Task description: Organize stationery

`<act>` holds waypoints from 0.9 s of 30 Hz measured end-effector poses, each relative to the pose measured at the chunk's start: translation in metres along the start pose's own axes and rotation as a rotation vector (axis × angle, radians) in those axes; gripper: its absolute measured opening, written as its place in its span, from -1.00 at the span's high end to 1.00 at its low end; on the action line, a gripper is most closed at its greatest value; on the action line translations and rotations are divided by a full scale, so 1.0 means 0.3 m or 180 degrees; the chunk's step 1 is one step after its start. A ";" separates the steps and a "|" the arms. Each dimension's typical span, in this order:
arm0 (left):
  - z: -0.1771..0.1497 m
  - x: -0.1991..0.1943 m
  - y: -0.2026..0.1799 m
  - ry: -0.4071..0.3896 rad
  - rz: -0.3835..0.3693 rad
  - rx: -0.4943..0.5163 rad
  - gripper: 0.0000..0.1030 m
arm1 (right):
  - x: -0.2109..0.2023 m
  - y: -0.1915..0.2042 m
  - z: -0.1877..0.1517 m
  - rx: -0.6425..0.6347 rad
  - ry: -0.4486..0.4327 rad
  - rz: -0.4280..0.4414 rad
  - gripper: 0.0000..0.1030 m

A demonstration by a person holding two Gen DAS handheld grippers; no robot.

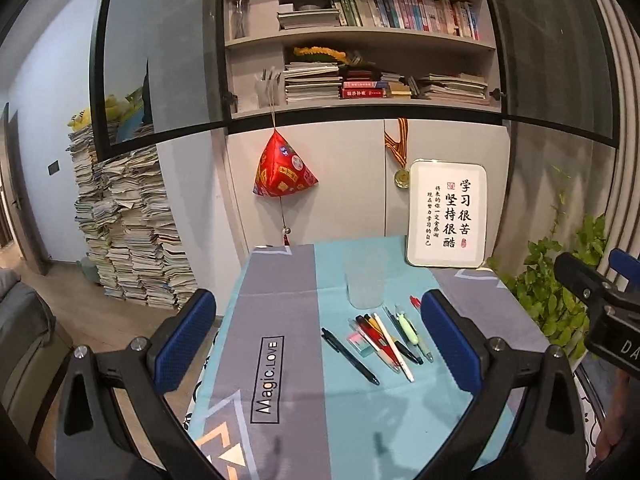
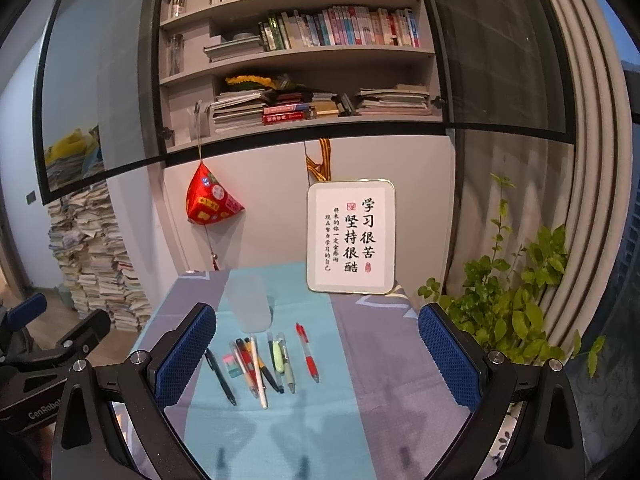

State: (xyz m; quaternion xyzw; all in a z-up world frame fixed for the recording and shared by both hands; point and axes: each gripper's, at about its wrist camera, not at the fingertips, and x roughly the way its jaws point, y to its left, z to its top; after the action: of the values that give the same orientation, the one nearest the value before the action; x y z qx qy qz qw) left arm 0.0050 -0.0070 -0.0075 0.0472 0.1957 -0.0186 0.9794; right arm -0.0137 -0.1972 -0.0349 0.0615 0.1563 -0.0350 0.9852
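In the left wrist view, the left gripper (image 1: 318, 338) hangs wide apart and empty over the tablecloth (image 1: 280, 300), with the pens (image 1: 384, 340) lying at frame centre below a frosted cup (image 1: 365, 278). In the right wrist view, the right gripper (image 2: 317, 354) is likewise spread wide and empty, the pens (image 2: 260, 364) lying centre-left between its blue pads (image 2: 186, 354), the cup (image 2: 247, 304) just above them.

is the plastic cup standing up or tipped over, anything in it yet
Upright and empty: the cup stands on its base on the tablecloth, and the pens all lie flat in front of it.
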 end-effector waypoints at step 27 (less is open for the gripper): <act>0.016 0.020 0.022 0.0000 0.0001 -0.0101 -0.98 | 0.007 0.041 0.023 -0.0085 0.0047 0.0039 -0.97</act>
State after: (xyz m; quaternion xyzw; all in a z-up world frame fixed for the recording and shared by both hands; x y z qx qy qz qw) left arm 0.0129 -0.0011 -0.0047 0.0318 0.1959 -0.0153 0.9800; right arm -0.0084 -0.1861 -0.0276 0.0496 0.1637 -0.0264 0.9849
